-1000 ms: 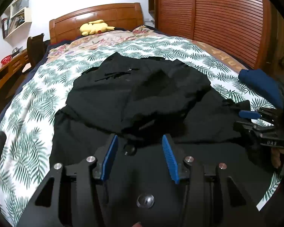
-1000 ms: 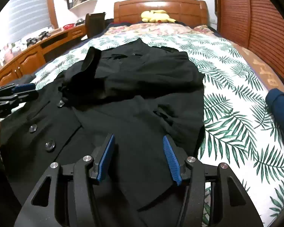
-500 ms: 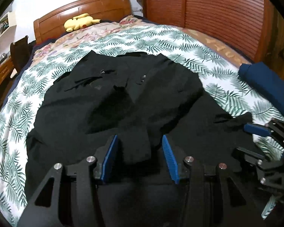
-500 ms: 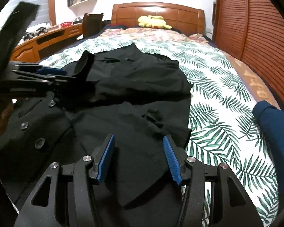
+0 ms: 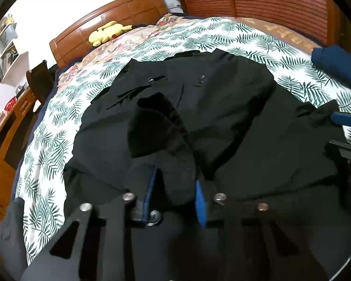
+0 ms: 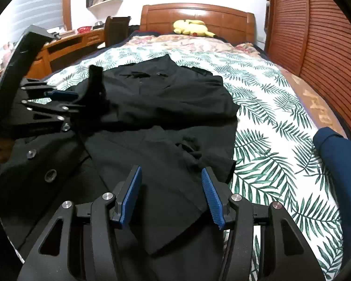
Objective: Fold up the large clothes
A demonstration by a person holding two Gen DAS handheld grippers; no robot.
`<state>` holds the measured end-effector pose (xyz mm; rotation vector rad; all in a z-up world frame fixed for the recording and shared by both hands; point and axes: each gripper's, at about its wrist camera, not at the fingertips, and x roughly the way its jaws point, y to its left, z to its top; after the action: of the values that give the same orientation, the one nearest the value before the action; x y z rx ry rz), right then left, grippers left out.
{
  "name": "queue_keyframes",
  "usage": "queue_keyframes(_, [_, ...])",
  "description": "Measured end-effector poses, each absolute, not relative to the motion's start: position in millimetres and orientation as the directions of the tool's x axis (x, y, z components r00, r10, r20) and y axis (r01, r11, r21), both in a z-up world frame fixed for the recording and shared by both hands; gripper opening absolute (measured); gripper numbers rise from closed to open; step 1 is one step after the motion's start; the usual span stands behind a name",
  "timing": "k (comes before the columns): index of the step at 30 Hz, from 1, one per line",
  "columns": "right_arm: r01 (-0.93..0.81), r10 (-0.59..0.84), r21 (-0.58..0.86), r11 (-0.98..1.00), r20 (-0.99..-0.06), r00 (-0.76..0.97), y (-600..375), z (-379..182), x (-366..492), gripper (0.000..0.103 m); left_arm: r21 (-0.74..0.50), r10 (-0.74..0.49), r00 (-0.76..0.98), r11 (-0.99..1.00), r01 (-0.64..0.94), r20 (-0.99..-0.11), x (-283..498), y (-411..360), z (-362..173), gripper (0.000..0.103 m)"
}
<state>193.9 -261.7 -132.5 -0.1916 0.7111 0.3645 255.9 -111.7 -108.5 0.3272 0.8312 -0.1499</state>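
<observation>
On the bed (image 6: 264,107), black coat (image 6: 166,107) spread over the leaf-print cover, left hand-held gripper (image 5: 174,190) clenched on a raised fold of coat, right hand-held gripper (image 6: 172,193) released just above its hem, wooden headboard (image 6: 199,17) beyond.

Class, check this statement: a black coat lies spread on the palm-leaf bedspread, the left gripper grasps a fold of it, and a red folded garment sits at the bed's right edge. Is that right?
One detail is wrong: the folded garment at the bed's right edge is navy blue, not red, as the right wrist view shows. The black coat does lie on the palm-leaf bedspread, and the left gripper has a fold of it between its fingers.
</observation>
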Motion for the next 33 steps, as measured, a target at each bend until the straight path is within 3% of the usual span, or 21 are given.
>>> queue_keyframes(2, [-0.389,0.254,-0.056,0.919,-0.67,0.698,-260.1,-133.9,194.2,0.054,0.207,-0.034,0.687,0.942,0.265,-0.726,245.8,-101.4,-100.3,0.011])
queue_keyframes(5, [-0.388,0.248,-0.063,0.919,-0.672,0.697,-257.3,-134.4,195.2,0.054,0.182,-0.068,0.714,0.946,0.267,-0.697,225.8,-86.2,-86.7,0.009])
queue_keyframes(11, [-0.389,0.245,-0.066,0.919,-0.676,0.694,-250.9,-134.5,200.1,0.054,0.152,-0.105,0.731,0.949,0.276,-0.675,182.0,-63.3,-79.6,0.009])
queue_keyframes(22, [-0.403,0.238,-0.089,0.911,-0.685,0.689,-224.9,-136.1,208.9,0.054,0.09,-0.12,0.69,0.961,0.261,-0.713,133.5,-36.5,-108.5,0.009])
queue_keyframes(33, [-0.418,0.292,-0.032,0.908,-0.668,0.685,-209.2,-128.9,213.0,0.054,0.051,-0.108,0.692,0.977,0.205,-0.714,93.1,-5.5,-114.9,0.009])
